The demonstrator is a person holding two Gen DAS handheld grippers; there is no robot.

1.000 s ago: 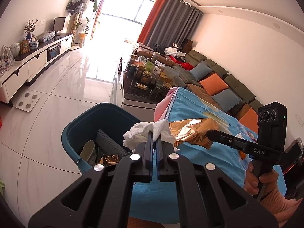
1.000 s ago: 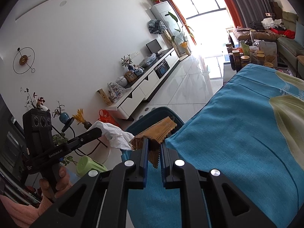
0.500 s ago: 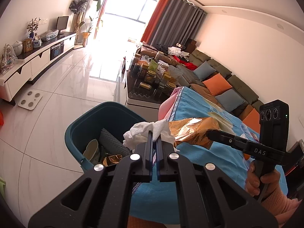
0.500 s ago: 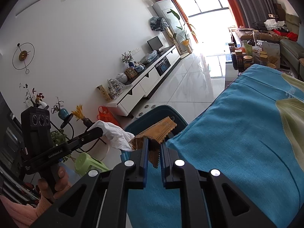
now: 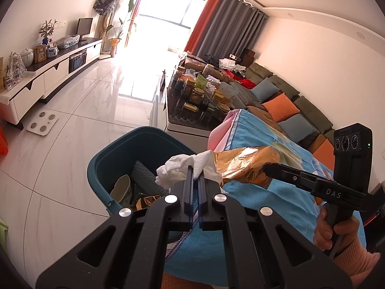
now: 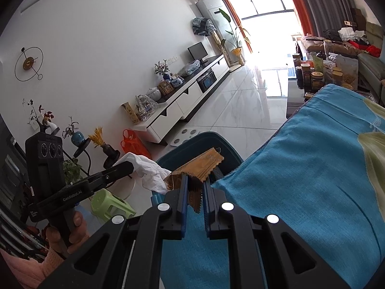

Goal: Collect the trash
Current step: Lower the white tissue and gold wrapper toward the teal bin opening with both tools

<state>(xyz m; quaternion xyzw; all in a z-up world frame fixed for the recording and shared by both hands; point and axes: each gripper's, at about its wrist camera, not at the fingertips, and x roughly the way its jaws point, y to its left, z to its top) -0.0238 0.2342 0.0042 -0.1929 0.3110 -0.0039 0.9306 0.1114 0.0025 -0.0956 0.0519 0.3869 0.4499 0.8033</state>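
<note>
— So where do things stand with the trash?

— My left gripper (image 5: 195, 172) is clamped on a crumpled white tissue (image 5: 186, 168), and my right gripper (image 6: 195, 185) pinches a gold foil wrapper (image 6: 197, 168). Both pieces sit mid-frame in the left wrist view, touching each other, at the edge of the blue tablecloth (image 5: 252, 192).

— And the bin?

— The teal bin (image 5: 103, 159) is lower left of centre there, already holding a grey mat and other scraps.

— How do I drop them cleanly?

— I judge both loads need carrying further left, past the rim, so they hang over the opening. Then I release low; tissue and foil are light and could drift onto the floor. The wrapper's loose tail might snag on the rim.
</note>
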